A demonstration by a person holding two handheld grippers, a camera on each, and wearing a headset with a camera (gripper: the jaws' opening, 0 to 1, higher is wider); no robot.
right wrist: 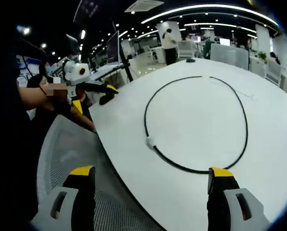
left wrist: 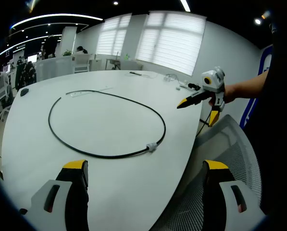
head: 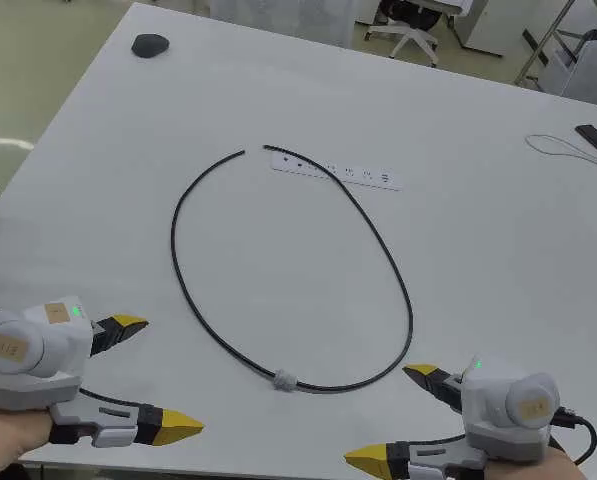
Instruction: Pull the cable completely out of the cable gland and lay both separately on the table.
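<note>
The cable gland [head: 285, 381], a small pale grey collar, sits on the black cable [head: 411, 312], which runs straight through it. Both lie flat on the table [head: 498, 260], close to its near edge and between the 2 grippers.

The cable is thin, round and smooth. It sweeps out 1 big open oval across the matte white tabletop. Its 2 loose ends lie at the far side, near each other but not touching, and one stretch crosses a flat white power strip [head: 335, 171]. A dark, rounded computer mouse [head: 150, 45] sits well apart at the far left corner.

The left gripper [head: 156, 372] hangs at the near left edge with its yellow-tipped jaws spread wide and nothing between them. The right gripper [head: 390, 415] is at the near right, jaws parted too and holding nothing. Neither touches the cable or the gland.

There is bare tabletop inside the loop and all around it, so the run in from either side is open. In the left gripper view, the rounded table edge curves past a grey mesh chair [left wrist: 222, 139] just below it.
</note>
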